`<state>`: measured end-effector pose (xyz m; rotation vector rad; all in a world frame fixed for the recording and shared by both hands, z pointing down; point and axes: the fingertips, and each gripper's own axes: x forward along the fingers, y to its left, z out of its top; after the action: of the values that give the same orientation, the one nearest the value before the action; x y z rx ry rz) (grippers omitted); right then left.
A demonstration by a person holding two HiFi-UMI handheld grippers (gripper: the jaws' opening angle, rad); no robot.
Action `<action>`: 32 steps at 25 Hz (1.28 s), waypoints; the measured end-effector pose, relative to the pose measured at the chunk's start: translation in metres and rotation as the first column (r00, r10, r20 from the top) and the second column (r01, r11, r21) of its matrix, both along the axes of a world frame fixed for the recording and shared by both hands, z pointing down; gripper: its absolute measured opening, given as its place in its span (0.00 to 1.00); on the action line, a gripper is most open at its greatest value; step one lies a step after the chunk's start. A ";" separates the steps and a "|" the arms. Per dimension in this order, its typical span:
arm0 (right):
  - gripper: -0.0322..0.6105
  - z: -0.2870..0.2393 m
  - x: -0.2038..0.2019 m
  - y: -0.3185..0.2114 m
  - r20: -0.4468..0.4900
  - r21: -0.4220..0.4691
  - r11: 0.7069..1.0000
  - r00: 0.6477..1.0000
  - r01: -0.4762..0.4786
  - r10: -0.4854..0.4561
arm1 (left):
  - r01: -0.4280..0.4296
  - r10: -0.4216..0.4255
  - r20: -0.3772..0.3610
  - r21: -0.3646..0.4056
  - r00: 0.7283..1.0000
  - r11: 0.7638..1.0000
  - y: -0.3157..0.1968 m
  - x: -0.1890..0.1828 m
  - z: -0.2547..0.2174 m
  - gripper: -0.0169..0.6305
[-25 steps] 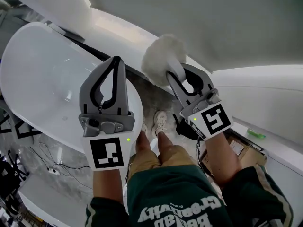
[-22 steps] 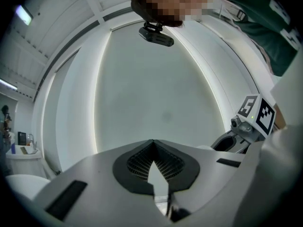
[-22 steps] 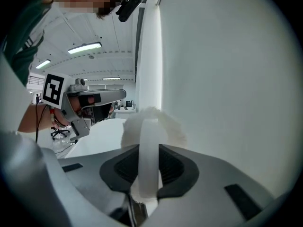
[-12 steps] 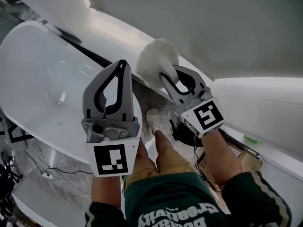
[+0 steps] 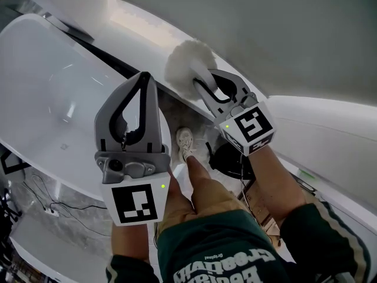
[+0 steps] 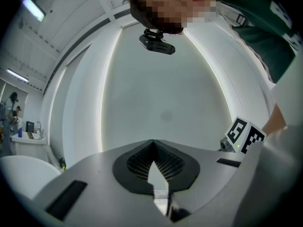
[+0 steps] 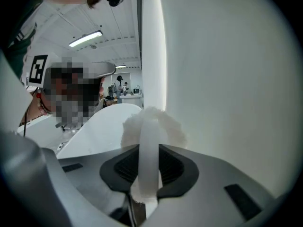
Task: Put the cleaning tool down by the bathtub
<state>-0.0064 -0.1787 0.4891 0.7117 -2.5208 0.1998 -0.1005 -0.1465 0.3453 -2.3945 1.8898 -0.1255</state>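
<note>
Clamping the tool (image 5: 187, 65) by its white handle in the right gripper (image 5: 203, 82), over the ledge (image 5: 135, 31) behind the tub (image 5: 47, 93). Holding the left gripper (image 5: 144, 78) closed on nothing. Probably risking a tumble off the ledge by letting go too high.

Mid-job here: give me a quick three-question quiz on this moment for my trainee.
1. True or false: the left gripper holds the cleaning tool.
2. What grips the tool? A) the right gripper B) a bare hand C) nothing
3. Fill in: the left gripper's jaws are ____ and empty.
Key: 1 false; 2 A; 3 shut.
</note>
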 end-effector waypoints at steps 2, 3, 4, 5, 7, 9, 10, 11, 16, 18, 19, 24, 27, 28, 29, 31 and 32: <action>0.19 0.012 -0.001 0.000 -0.034 0.002 1.000 0.999 0.021 -0.021 | 0.009 -0.010 -0.004 -0.016 1.000 1.000 0.001 -0.001 0.008 0.04; 0.19 0.018 -0.002 -0.001 -0.047 0.000 1.000 0.998 0.029 -0.029 | 0.012 -0.012 -0.006 -0.021 1.000 1.000 0.001 -0.001 0.012 0.04; 0.19 0.023 -0.004 -0.001 -0.055 -0.005 0.999 0.998 0.035 -0.035 | 0.015 -0.015 -0.007 -0.026 1.000 1.000 0.002 -0.002 0.016 0.04; 0.19 0.028 -0.005 -0.001 -0.060 -0.010 0.999 0.997 0.039 -0.040 | 0.019 -0.020 -0.007 -0.032 1.000 0.999 0.002 -0.003 0.020 0.04; 0.19 0.037 -0.008 0.000 -0.065 -0.021 0.999 0.997 0.046 -0.047 | 0.033 -0.034 -0.004 -0.044 0.999 0.998 0.006 -0.006 0.028 0.04; 0.19 0.047 -0.008 0.002 -0.069 -0.033 0.998 0.996 0.049 -0.051 | 0.048 -0.048 0.006 -0.050 0.999 0.998 0.010 -0.007 0.035 0.04; 0.19 0.051 -0.008 0.002 -0.072 -0.039 0.998 0.996 0.050 -0.053 | 0.053 -0.052 0.021 -0.051 0.998 0.997 0.011 -0.007 0.038 0.04; 0.19 0.055 -0.008 0.002 -0.075 -0.044 0.998 0.996 0.050 -0.053 | 0.055 -0.053 0.040 -0.051 0.998 0.997 0.013 -0.007 0.041 0.04; 0.19 0.079 -0.005 -0.003 -0.109 -0.060 0.997 0.993 0.044 -0.051 | 0.060 -0.057 0.051 -0.056 0.997 0.997 0.015 -0.007 0.050 0.04; 0.19 0.090 -0.005 -0.007 -0.127 -0.065 0.997 0.991 0.043 -0.051 | 0.064 -0.061 0.055 -0.062 0.997 0.996 0.014 -0.008 0.055 0.04; 0.19 0.094 -0.005 -0.009 -0.134 -0.068 0.997 0.990 0.043 -0.052 | 0.065 -0.061 0.052 -0.066 0.997 0.996 0.014 -0.009 0.058 0.04; 0.19 0.118 -0.005 -0.018 -0.155 -0.090 0.995 0.986 0.041 -0.055 | 0.074 -0.070 0.057 -0.082 0.996 0.994 0.011 -0.012 0.071 0.04; 0.19 0.130 -0.005 -0.021 -0.164 -0.109 0.993 0.985 0.033 -0.051 | 0.072 -0.067 0.063 -0.087 0.996 0.994 0.012 -0.012 0.074 0.04; 0.19 0.134 -0.005 -0.022 -0.162 -0.121 0.992 0.986 0.027 -0.047 | 0.073 -0.068 0.064 -0.087 0.996 0.994 0.012 -0.013 0.075 0.04; 0.19 0.137 -0.006 -0.023 -0.160 -0.133 0.991 0.986 0.020 -0.041 | 0.075 -0.069 0.067 -0.088 0.995 0.993 0.012 -0.014 0.076 0.04; 0.19 0.143 -0.006 -0.026 -0.162 -0.149 0.989 0.986 0.012 -0.036 | 0.077 -0.071 0.067 -0.092 0.995 0.993 0.011 -0.015 0.079 0.04; 0.19 0.146 -0.006 -0.027 -0.166 -0.152 0.988 0.985 0.012 -0.038 | 0.077 -0.071 0.065 -0.094 0.995 0.993 0.010 -0.015 0.081 0.04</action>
<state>-0.0129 -0.2054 0.6354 0.6101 -2.3241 0.3040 -0.1159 -0.1361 0.4260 -2.3510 1.9882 -0.2985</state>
